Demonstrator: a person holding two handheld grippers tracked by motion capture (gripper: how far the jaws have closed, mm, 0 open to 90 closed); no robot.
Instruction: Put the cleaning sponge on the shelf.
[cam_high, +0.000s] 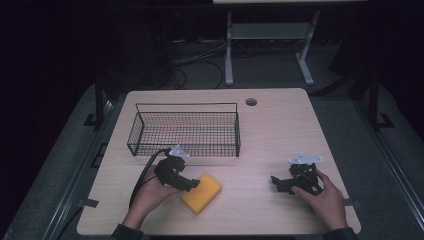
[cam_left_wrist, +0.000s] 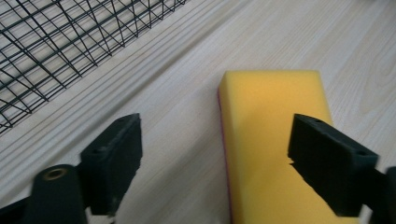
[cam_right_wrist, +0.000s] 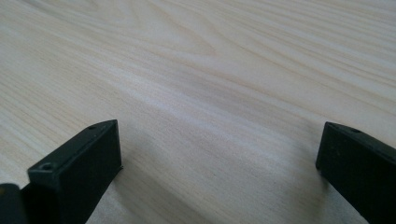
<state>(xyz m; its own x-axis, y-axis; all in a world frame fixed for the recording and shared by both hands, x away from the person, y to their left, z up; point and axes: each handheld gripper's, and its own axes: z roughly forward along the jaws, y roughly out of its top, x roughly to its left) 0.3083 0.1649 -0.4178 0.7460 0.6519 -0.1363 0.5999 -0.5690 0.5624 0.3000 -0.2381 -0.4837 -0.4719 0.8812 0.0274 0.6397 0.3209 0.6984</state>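
One yellow sponge (cam_high: 201, 193) lies flat on the pale wood surface (cam_high: 280, 130), near the person's edge and left of centre, a little in front of the single black wire basket (cam_high: 185, 134), which stands empty toward the far left. The left gripper (cam_left_wrist: 215, 154) hangs just over the sponge's near-left end with its jaws spread wide; in the left gripper view one jaw sits above the yellow top and the other above bare wood beside it, so the block is not yet squarely between them. A thin pink-purple layer shows along the sponge's lower edge. The sponge looks light and soft, likely to squash and spring back under pressure, and its foam faces should give good friction, so there is little risk of slipping or damage. A sensible hold would be across its narrow width, on the two long sides near the middle, closing only until the foam yields slightly. The right gripper (cam_high: 289, 181) rests low over bare wood at the right, well apart from the sponge, with its jaws also spread and nothing between them.
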